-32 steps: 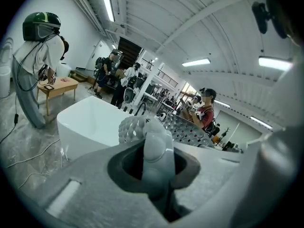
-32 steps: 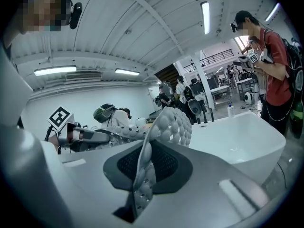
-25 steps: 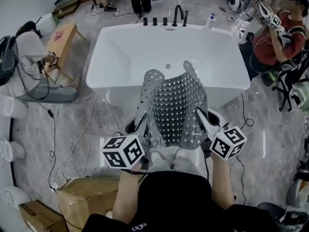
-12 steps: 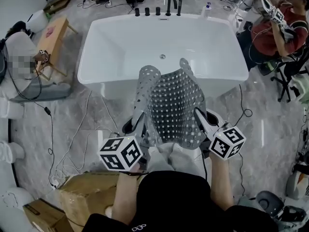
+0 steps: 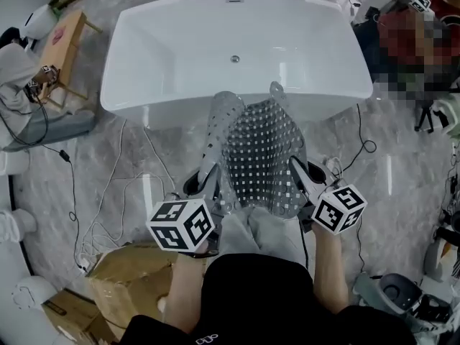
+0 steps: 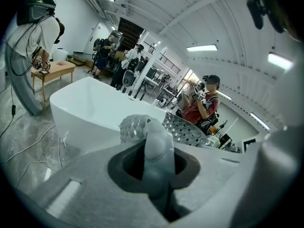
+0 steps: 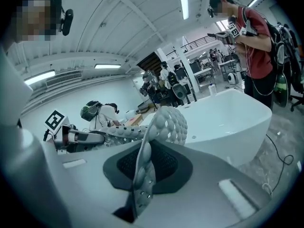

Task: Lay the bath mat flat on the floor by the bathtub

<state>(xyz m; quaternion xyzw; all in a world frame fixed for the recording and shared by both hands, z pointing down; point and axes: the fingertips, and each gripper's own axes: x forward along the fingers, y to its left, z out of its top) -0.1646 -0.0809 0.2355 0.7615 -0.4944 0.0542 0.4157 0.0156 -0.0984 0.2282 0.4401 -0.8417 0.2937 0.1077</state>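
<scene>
1. Both tongs are clamped on the mat [image 5: 260, 153]. The left tongs [image 5: 207, 178] have its near-left corner and the right tongs [image 5: 297, 172] its near-right one. Each gripper view shows the mat's edge squeezed between the jaws with no gap.
2. The mat is up in the air, not down on the floor [image 5: 136, 164] yet. It hangs between the two tongs and reaches away toward the tub [image 5: 323, 105].
3. The far end is floppy. It curls upward, and the far-left corner is folded over on itself.
4. The bit that matters: the mat lies straight ahead of both tongs, with its long axis running near to far, pointing at the tub's near wall. From the head view the far tip overlaps the tub's rim, but there's no telling whether it touches.
5. Neither hand is closer, since they sit level on either side. So the next move is probably both going down together, far end first, then a pull toward the near side to flatten that curl.
</scene>
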